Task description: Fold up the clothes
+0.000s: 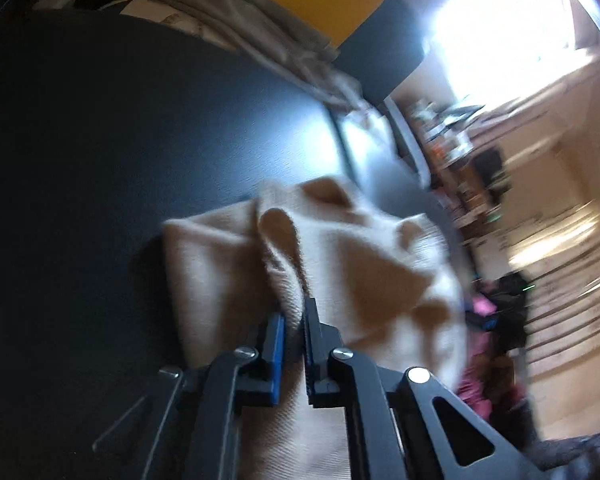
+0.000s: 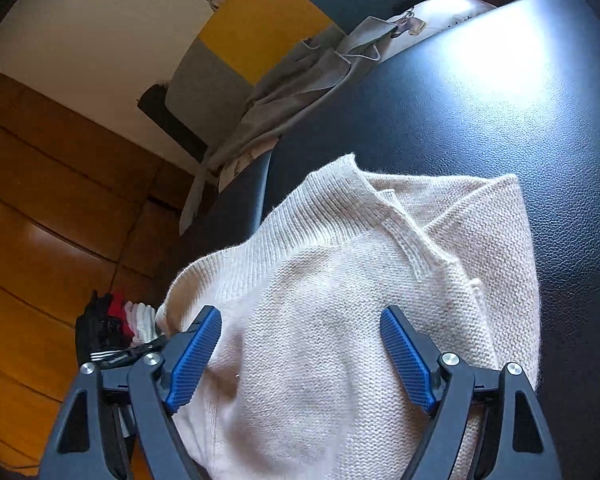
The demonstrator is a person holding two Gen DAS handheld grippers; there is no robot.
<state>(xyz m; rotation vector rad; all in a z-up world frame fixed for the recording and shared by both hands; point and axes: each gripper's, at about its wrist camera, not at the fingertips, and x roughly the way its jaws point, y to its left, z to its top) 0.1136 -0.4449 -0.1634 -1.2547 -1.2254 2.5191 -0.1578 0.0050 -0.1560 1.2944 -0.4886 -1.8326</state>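
The cream knit sweater lay bunched on the dark tabletop, one side drooping past the edge above the wooden floor. The left gripper was pinched tight on a raised fold of it, its view blurred. The right gripper hung over the knit with its blue pads spread wide, holding nothing. A grey garment sat slumped at the far edge. To my eye, the fold would go best if the right gripper took the opposite edge first, then both drew the knit flat before doubling it over.
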